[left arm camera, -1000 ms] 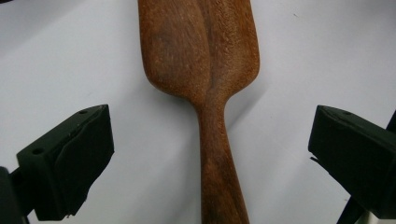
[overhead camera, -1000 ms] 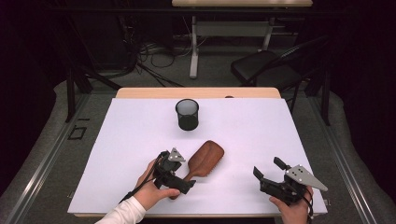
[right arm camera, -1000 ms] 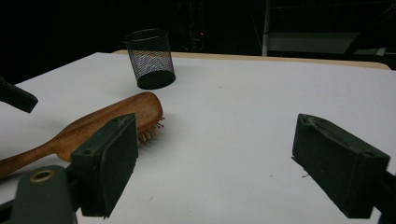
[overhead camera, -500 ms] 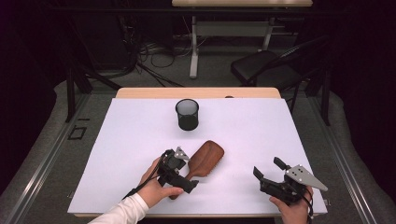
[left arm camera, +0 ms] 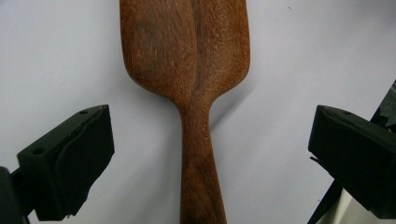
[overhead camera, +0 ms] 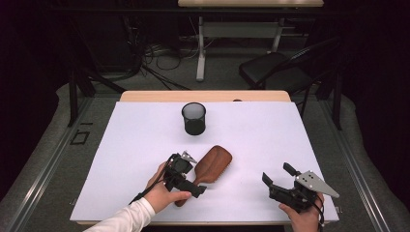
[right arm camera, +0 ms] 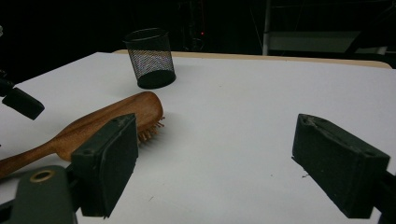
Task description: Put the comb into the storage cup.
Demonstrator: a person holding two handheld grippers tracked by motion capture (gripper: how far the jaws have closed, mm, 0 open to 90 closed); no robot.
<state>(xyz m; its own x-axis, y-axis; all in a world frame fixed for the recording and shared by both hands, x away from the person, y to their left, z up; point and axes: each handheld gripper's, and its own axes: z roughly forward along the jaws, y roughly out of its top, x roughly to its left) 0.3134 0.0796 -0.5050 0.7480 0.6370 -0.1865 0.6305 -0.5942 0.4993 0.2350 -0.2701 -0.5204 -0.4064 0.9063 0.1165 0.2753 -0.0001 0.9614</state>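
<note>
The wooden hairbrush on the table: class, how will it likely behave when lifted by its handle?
The wooden hairbrush looks solid, so probably stiff. Its head is much broader than the narrow handle, so it may droop head-first. The handle's smooth, rounded wood could slip or twist between the fingers.

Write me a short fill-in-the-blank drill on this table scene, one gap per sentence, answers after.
1. The wooden hairbrush lies with its bristles facing ____.
2. The left gripper has its open jaws on either side of the brush's ____.
3. The black mesh cup stands ____ on the white table.
4. The right gripper holds ____.

Missing words: down; handle; upright; nothing
</note>
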